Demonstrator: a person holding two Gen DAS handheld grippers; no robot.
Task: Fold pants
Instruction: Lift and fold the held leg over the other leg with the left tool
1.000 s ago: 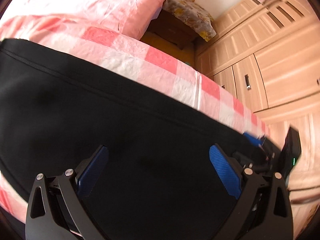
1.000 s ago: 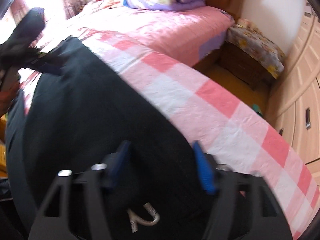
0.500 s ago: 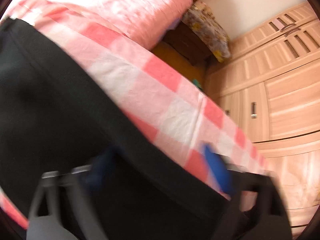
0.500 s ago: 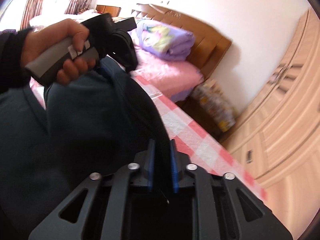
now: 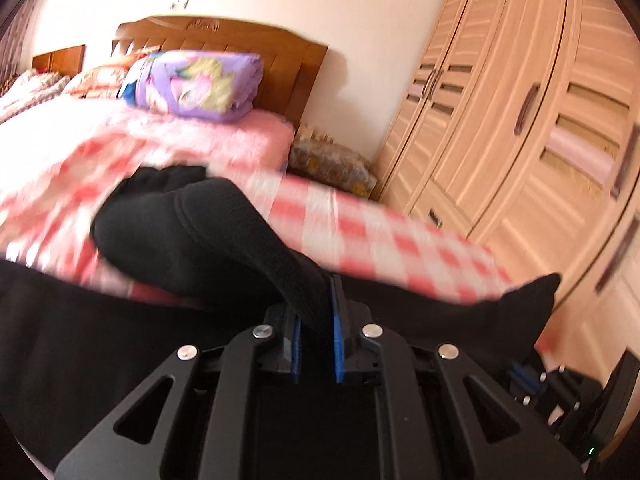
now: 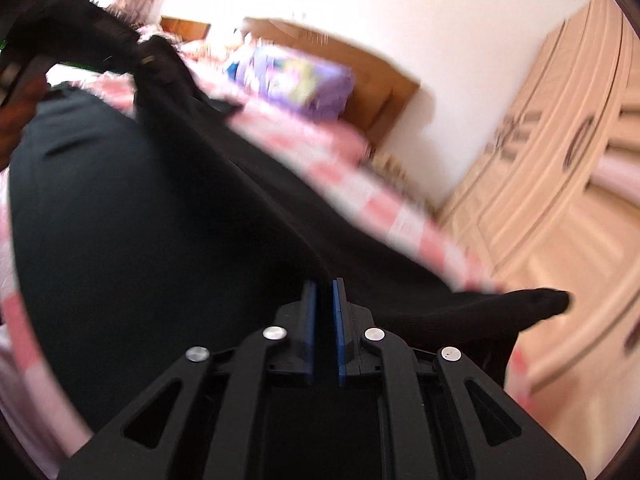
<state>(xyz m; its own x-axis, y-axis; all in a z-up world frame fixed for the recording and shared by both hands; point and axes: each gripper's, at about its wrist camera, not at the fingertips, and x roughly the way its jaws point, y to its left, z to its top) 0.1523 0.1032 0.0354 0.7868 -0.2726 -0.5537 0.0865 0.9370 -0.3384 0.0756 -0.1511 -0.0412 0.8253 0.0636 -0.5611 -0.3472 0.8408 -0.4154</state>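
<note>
Both tongs look alike: the left tongs and right tongs have matte black frames with triangular cutouts at 7 and 5 o'clock. Four silver screw heads cross each frame. Blue pads line the fingers.

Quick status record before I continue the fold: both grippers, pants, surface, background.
left gripper: shut on black pants, fabric pinched between the blue pads
right gripper: shut on the pants, fabric running up and left from the pads
pants state: lifted and bunched, rest draped over the bed
surface: pink checked sheet
background: purple quilt at wooden headboard, wardrobe on the right
image quality: motion blur in both views
</note>
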